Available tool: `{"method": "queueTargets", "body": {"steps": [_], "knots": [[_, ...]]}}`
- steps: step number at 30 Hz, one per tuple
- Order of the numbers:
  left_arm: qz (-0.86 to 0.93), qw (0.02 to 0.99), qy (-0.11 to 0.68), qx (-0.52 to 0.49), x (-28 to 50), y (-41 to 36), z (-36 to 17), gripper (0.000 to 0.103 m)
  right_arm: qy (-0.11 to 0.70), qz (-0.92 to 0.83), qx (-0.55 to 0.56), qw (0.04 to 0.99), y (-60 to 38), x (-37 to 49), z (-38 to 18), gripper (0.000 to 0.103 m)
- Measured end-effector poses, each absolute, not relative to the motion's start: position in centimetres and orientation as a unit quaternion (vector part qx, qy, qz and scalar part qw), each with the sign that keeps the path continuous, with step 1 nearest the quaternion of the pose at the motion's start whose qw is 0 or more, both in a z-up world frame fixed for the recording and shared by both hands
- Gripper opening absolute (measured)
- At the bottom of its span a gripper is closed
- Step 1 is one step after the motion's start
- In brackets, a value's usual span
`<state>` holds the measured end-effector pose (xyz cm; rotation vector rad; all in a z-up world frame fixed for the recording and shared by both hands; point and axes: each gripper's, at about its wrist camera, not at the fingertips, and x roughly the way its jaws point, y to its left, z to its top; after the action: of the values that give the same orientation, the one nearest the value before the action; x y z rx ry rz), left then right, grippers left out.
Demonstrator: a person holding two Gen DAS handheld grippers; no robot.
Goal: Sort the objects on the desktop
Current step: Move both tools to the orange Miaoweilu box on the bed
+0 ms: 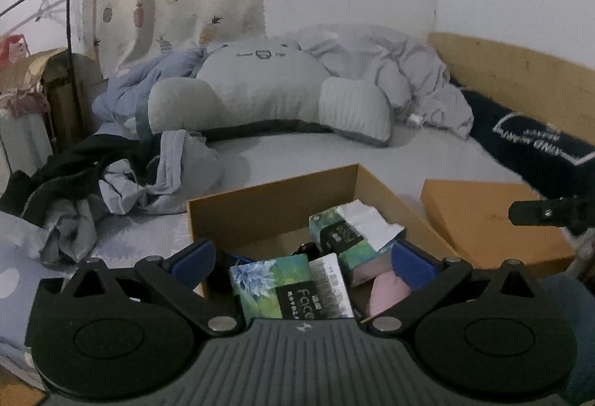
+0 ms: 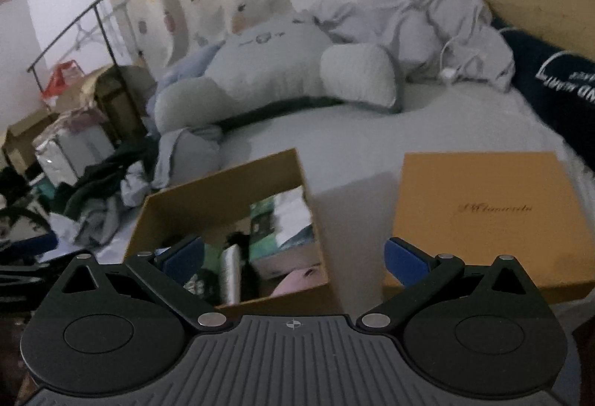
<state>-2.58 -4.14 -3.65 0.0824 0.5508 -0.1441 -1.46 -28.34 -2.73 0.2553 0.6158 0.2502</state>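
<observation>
An open tan box (image 1: 275, 201) sits on the bed and holds two green tissue packs (image 1: 271, 290) (image 1: 338, 235), a pink item (image 1: 390, 288) and a dark object. My left gripper (image 1: 303, 266) hangs open and empty just above the box's near side. In the right wrist view the same box (image 2: 223, 190) lies left of centre, and its flat tan lid (image 2: 483, 212) lies to the right on the sheet. My right gripper (image 2: 293, 259) is open and empty, above the gap between box and lid. Its dark tip shows in the left wrist view (image 1: 539, 212).
A grey cat-shaped cushion (image 1: 260, 89) and rumpled grey bedding (image 1: 390, 71) lie at the back. Loose dark and grey clothes (image 1: 93, 190) pile up at the left. A dark printed pillow (image 1: 531, 138) rests against the wooden headboard (image 1: 520, 63) at the right.
</observation>
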Motion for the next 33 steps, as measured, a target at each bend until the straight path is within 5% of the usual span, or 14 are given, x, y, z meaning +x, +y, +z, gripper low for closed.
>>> {"method": "queueTargets", "body": {"steps": [33], "knots": [[-0.160, 0.942, 0.279, 0.095, 2.2, -14.8, -2.7, 0.103, 0.299, 0.021, 0.157, 0.941, -38.2, -1.0, -4.0, 0.103]]}}
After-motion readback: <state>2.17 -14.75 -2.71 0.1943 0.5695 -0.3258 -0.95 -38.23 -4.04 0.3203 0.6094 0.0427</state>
